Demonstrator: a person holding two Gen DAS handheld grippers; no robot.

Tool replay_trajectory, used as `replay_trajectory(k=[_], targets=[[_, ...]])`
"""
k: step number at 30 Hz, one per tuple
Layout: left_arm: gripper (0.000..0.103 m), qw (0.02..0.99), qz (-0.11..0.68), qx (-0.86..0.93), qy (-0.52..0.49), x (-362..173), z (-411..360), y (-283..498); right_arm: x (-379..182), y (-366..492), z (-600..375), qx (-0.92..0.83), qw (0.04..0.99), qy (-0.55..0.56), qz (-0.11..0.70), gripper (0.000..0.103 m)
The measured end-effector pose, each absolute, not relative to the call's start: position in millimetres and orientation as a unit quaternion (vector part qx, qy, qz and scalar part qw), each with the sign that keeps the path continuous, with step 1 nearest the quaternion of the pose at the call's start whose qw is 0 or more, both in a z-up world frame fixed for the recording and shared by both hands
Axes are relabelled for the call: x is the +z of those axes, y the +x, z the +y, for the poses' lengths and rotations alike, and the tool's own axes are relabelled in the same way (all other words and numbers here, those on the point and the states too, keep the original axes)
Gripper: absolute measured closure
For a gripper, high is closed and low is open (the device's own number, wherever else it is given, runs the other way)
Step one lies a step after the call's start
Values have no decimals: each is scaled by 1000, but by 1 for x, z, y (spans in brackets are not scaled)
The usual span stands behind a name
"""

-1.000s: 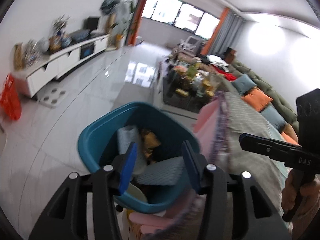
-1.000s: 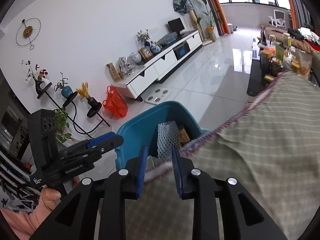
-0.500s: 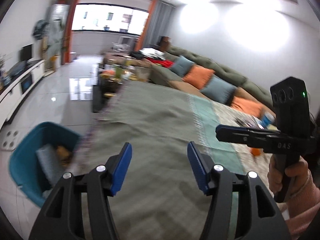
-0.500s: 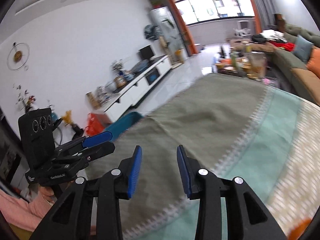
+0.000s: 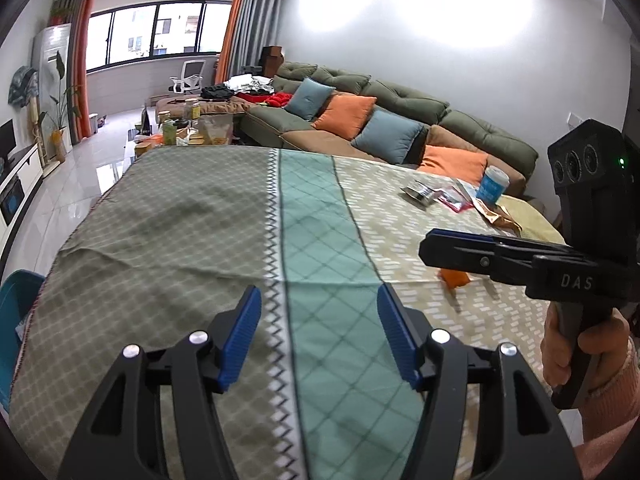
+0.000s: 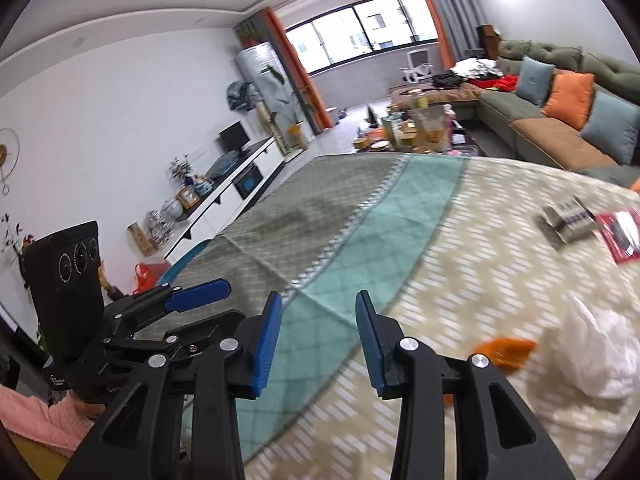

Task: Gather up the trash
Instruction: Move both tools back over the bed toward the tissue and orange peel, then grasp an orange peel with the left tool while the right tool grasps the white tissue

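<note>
Left gripper (image 5: pixel 318 334) above tablecloth (image 5: pixel 192 240), jaws apart, just been opening, nothing between. Right gripper (image 6: pixel 318 338) likewise: gap clear, just been opening, empty. Orange scrap (image 6: pixel 502 352) on cloth just right of right gripper, white wad (image 6: pixel 600 352) beside it. Wrappers (image 5: pixel 436 196) and blue cup (image 5: pixel 493 185) at far right of cloth. Teal bin (image 5: pixel 16 312) at cloth's left edge, below table.
</note>
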State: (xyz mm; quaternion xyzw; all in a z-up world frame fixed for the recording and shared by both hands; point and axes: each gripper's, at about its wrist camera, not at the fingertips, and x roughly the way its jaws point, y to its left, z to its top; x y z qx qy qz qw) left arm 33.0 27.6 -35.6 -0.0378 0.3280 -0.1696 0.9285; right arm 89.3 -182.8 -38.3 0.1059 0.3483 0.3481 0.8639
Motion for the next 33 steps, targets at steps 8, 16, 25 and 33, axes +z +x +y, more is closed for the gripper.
replay_trajectory(k=[8,16,25,33], targets=[[42,922,336,-188,-26,-36,3,36,-41,81,-220,311,880,120,338,64],[42,905,352,-240,-13,-40,-31,46,-40,73,-281,233,908,136,321,57],[42,877,381,-292,-15,-53,-77,67,-55,78,-336,152,916,153,339,49],[52,857,412,-308,-26,-64,-100,87,-77,94,-338,146,902,151,378,43]])
